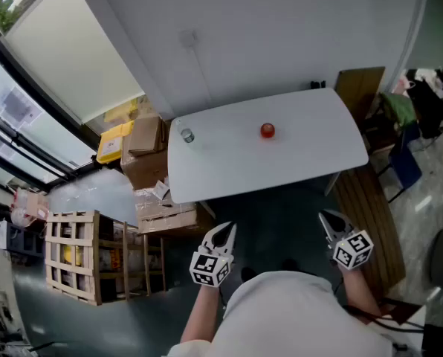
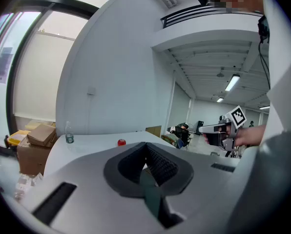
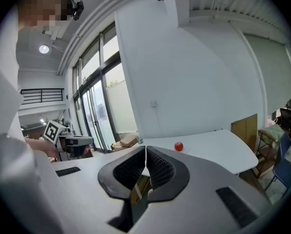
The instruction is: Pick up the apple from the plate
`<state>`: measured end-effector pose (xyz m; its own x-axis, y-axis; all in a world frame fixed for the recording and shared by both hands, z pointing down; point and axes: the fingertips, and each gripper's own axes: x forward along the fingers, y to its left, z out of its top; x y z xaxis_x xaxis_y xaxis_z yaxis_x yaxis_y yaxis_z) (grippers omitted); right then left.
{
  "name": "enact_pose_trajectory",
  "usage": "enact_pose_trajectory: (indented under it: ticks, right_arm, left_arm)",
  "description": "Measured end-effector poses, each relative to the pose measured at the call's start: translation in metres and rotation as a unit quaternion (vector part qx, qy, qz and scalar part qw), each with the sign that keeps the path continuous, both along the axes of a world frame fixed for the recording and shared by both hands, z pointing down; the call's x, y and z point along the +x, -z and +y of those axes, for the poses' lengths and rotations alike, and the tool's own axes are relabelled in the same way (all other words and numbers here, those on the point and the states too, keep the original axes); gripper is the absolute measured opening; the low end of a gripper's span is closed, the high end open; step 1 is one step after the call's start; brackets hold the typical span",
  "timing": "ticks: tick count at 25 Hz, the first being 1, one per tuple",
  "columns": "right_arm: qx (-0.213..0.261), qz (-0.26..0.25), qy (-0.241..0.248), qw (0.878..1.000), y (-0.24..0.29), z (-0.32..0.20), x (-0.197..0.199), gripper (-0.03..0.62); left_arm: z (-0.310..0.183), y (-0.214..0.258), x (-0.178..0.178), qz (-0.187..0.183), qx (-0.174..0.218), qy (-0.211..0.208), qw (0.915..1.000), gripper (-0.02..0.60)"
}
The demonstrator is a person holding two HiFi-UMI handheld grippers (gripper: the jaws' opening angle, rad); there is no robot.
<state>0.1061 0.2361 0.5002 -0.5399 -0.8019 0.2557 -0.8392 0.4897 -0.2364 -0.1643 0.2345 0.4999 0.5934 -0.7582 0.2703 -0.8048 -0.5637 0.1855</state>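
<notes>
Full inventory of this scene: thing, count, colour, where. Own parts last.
table: one, white, centre, against the wall
apple: one, red, on the table, right of middle
plate: one, white, under the apple, faint
bottle: one, clear, table's left end
cardboard boxes: several, brown, stacked on the floor left of the table
yellow box: one, yellow, beside the cardboard boxes
wooden crate: one, pale wood, floor, lower left
chair: one, blue, right of the table
left claw: one, grey, shut, empty, short of the table
right claw: one, grey, shut, empty, short of the table
</notes>
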Motion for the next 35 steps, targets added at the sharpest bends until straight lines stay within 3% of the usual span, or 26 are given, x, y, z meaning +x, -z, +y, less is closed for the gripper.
enact_pose_trajectory:
  ticks: [22, 35]
  right_arm:
    - [-0.006, -0.025, 0.016, 1.000, -0.002, -0.003, 0.008, 0.037]
    - [-0.012, -0.021, 0.046, 0.999, -0.005, -0.017, 0.058, 0.037]
  left_arm:
    - [0.000, -0.005, 0.007, -0.011, -0.010, 0.013, 0.9998, 0.003]
    - [-0.004, -0.006, 0.054, -0.021, -0.007, 0.041, 0.9989, 0.002]
